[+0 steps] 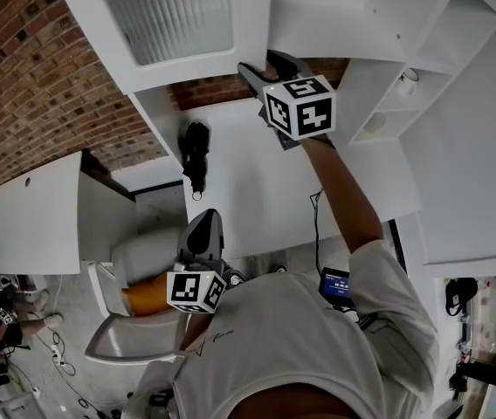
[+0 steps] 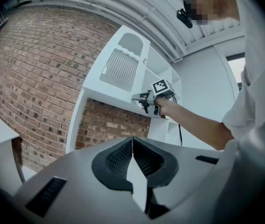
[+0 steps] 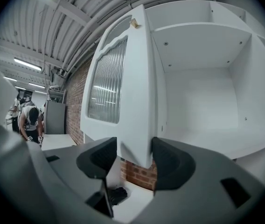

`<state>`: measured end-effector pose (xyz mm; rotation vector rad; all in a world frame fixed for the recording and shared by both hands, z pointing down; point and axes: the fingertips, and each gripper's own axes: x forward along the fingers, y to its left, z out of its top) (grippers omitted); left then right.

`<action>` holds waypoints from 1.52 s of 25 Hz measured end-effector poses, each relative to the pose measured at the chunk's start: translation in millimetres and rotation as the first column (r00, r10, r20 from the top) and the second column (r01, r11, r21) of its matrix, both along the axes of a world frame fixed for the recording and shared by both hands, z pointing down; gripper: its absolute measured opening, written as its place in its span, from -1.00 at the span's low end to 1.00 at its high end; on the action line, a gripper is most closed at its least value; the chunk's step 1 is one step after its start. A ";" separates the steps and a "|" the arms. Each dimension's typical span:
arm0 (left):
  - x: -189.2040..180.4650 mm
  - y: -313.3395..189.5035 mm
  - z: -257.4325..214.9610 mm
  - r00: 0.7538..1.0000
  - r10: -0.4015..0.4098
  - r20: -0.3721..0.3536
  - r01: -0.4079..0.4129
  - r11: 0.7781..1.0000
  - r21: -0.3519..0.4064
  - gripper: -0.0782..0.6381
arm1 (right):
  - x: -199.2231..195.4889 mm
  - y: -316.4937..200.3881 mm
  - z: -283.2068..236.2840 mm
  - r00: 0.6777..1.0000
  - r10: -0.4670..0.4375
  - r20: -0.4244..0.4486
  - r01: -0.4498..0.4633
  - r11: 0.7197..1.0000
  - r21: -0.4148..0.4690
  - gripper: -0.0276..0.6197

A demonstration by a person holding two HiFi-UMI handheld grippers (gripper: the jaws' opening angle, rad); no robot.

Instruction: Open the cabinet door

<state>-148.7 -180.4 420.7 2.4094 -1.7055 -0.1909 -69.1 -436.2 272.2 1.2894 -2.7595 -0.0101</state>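
Door-opening is looking mostly done: cabinet door (image 3: 123, 78) is standing swung wide, exposing bare shelves (image 3: 202, 31). Right gripper (image 3: 135, 160) is pinching its lower edge; left gripper (image 2: 132, 167) is hanging low, jaws together, empty.

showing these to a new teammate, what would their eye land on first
Most likely the right gripper, its jaws closed on the lower edge of the white cabinet door, which stands swung open with a ribbed glass pane in its upper part. Beside it the white cabinet interior lies exposed, with a red brick wall behind. The left gripper hangs low, jaws shut on nothing.
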 end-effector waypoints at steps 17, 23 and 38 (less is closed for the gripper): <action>9.1 7.3 1.2 1.000 0.018 -0.006 -0.018 1.000 -0.002 -0.73 | 10.8 21.1 -0.5 1.000 -0.019 0.017 0.019 1.000 -0.012 -0.39; 12.4 9.8 2.2 1.000 0.030 -0.006 -0.030 1.000 -0.004 -0.73 | 13.2 31.6 -0.4 1.000 -0.023 0.018 0.023 1.000 -0.009 -0.42; 19.0 12.3 5.0 0.998 0.054 -0.015 -0.054 0.999 -0.009 -0.73 | 13.9 49.6 0.7 0.999 -0.033 0.020 0.033 0.999 -0.002 -0.47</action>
